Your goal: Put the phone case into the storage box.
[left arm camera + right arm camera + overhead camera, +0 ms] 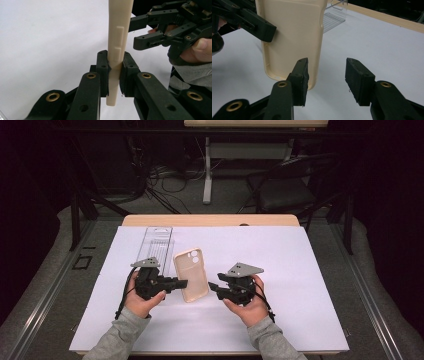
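two tongs are in my hands over the white sheet [300,270]. my left tongs [115,70] are clamped on the long edge of the cream phone case [190,274], which sits mid-table; the left gripper view shows it edge-on between the pads. my right tongs [327,80] stand part open, holding nothing, the case at their 10 o'clock. a clear plastic box [156,242] lies at the case's 11 o'clock.

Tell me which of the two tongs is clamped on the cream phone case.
The left tongs: their pads pinch the edge of the phone case. The right tongs stand open beside it, pads apart, gripping nothing.
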Action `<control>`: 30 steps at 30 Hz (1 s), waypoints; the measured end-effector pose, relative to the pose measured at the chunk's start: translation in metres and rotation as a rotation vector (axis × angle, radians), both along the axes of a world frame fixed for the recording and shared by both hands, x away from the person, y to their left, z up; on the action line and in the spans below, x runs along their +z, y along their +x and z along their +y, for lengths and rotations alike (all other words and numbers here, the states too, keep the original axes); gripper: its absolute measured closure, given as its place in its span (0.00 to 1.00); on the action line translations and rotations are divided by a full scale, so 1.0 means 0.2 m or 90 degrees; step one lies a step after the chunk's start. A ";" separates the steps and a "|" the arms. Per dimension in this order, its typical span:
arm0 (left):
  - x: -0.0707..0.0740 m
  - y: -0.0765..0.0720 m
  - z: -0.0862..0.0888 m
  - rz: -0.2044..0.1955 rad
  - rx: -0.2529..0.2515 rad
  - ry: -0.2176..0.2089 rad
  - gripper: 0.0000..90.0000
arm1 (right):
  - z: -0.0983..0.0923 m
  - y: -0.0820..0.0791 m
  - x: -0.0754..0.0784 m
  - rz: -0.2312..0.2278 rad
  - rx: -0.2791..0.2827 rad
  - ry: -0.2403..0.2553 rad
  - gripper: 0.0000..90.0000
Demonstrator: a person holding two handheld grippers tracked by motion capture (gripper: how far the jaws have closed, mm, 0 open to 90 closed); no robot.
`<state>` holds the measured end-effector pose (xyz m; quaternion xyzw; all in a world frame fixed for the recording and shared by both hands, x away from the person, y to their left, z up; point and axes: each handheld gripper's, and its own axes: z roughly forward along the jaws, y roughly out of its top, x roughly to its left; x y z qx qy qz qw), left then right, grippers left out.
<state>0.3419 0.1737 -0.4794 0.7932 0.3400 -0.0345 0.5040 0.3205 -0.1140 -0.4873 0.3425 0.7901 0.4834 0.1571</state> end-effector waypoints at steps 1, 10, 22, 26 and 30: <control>0.00 0.00 0.00 -0.005 -0.002 0.002 0.89 | 0.00 0.00 0.00 -0.002 0.007 0.000 0.60; 0.00 0.00 0.00 -0.010 -0.009 0.003 0.89 | 0.00 0.00 0.00 0.011 0.022 0.000 0.61; 0.00 -0.01 -0.01 -0.009 -0.018 0.002 0.89 | -0.02 0.01 0.03 0.008 0.035 0.004 0.58; 0.00 -0.01 -0.02 -0.008 -0.018 0.002 0.89 | -0.02 0.01 0.03 0.007 0.035 0.002 0.56; 0.00 -0.02 -0.03 -0.008 -0.025 0.000 0.89 | -0.03 0.01 0.04 0.015 0.038 0.000 0.57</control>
